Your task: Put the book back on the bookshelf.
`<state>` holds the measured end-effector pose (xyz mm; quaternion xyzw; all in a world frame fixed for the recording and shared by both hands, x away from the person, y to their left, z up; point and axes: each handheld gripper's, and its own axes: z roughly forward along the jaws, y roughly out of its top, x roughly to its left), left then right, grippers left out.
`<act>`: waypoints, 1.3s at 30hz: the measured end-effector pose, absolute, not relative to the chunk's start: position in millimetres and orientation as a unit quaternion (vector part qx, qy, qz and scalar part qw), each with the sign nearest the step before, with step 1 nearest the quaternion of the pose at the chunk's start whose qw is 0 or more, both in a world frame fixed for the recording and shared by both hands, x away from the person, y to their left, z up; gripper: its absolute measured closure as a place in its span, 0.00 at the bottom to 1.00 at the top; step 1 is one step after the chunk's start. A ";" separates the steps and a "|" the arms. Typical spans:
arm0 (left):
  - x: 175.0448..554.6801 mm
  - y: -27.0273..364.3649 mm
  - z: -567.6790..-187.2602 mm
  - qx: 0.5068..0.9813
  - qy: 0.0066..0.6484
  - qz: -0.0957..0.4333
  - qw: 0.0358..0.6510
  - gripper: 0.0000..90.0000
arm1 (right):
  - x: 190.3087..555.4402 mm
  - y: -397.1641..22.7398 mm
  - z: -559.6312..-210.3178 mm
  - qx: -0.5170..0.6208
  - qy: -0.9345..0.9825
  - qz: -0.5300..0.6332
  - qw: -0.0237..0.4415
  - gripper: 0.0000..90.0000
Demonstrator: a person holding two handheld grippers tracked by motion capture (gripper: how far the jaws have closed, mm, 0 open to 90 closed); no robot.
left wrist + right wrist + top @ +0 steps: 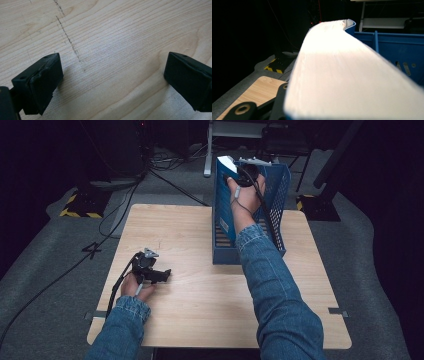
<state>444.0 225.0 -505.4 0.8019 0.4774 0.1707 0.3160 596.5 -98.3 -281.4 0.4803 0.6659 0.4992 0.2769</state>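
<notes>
Denim sleeves enter from the near edge of the high view, one to each hand. The left tool (pixel 161 275) lies low on the near left part of the wooden surface (pixel 200 295), and its own view shows both black jaws spread wide apart over bare wood grain with nothing between them. A faint dotted pencil-like line (pixel 68 40) crosses the wood there; no letters or numbers can be read along it.

Farther off, right of centre, a blue slatted file rack (pixel 277 195) stands upright on the far part of the surface. A pale label (pixel 224 225) sits on its left wall, too small to read. The right hand (pixel 245 195) reaches up over the rack, holding the right tool (pixel 235 170) at its far upper left rim, where a white book-like block with a blue cover (pixel 226 163) sticks up. In the right gripper view that block's white page edge (pixel 342 75) is overexposed and blurred, curving away with a blue cover edge at its far tip and along its near bottom. It hides the jaw tips, so I cannot tell whether the right tool is clenched on it.

Beyond the surface lie grey floor, black cables (pixel 165 175) and yellow-black striped tape (pixel 75 212); the rest is dark.
</notes>
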 end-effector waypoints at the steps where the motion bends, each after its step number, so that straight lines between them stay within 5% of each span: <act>1: 444.0 225.0 -505.4 0.802 0.477 0.171 0.316 0.03 | 595.6 -96.3 -284.0 0.480 0.666 0.497 0.282 0.67; 7: 443.9 224.9 -505.5 0.801 0.478 0.171 0.317 0.03 | 591.5 -88.1 -295.0 0.465 0.663 0.500 0.306 0.67; 18: 443.8 224.9 -505.5 0.801 0.478 0.171 0.317 0.03 | 591.1 -87.8 -332.8 0.482 0.663 0.499 0.281 0.67; 39: 444.3 224.6 -505.1 0.801 0.479 0.171 0.314 0.03 | 576.9 -75.1 -357.8 0.451 0.652 0.506 0.340 0.65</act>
